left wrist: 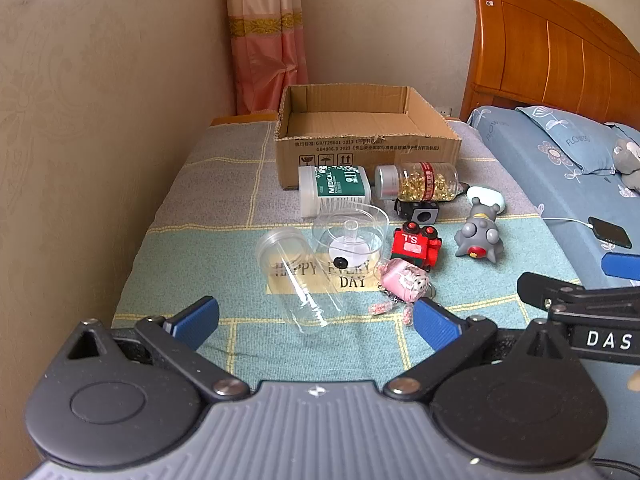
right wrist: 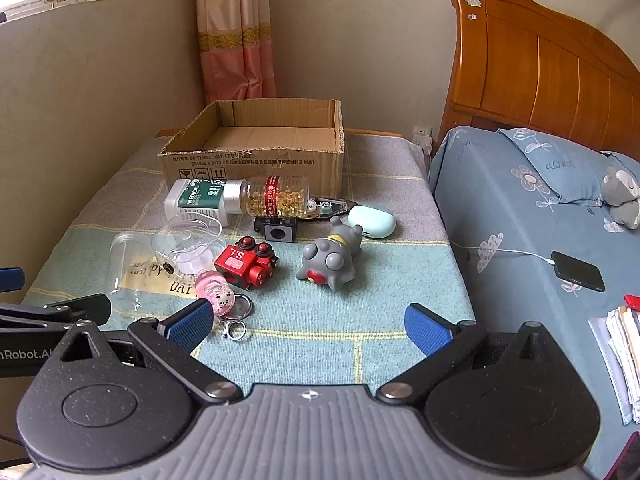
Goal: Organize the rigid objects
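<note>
- Cardboard open brown box (left wrist: 366, 136) sits at the far end of the checked blanket (left wrist: 208, 216), bottles and toys lying in front.
- Left gripper (left wrist: 314, 316) and right gripper (right wrist: 306, 326) both spread wide, holding nothing.
- Only the right wrist view shows the paper stack (right wrist: 624, 356).

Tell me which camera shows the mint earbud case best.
The right wrist view: the mint earbud case lies in plain sight behind the grey toy. In the left wrist view the toy hides most of it; only its top shows.
</note>
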The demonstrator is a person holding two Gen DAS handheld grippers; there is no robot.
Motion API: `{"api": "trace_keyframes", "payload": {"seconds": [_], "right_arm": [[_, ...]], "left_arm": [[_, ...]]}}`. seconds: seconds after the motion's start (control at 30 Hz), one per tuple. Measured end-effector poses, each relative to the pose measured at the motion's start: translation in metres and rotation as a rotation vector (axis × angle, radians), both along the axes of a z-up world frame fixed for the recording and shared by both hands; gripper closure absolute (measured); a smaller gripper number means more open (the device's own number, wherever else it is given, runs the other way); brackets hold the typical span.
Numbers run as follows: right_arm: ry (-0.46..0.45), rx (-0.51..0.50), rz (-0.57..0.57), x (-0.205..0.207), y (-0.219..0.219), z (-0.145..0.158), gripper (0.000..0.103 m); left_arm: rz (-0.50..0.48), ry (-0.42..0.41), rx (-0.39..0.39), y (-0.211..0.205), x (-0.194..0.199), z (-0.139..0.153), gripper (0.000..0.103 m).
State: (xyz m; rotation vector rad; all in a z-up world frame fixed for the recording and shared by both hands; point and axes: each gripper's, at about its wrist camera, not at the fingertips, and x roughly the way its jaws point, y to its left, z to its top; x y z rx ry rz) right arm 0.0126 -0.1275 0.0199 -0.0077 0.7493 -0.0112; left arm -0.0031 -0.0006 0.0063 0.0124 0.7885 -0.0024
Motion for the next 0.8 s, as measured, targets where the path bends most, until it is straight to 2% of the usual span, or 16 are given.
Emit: {"api": "trace_keyframes", "payload": {"seconds": [0.8], "right_arm": [[-0.010, -0.014, 0.007, -0.0006, 0.0012, 0.0009, 0.000]], "left_arm": [[-0.011, -0.002, -0.016, 0.0025, 0.0012, 0.0002, 0.001]]}}
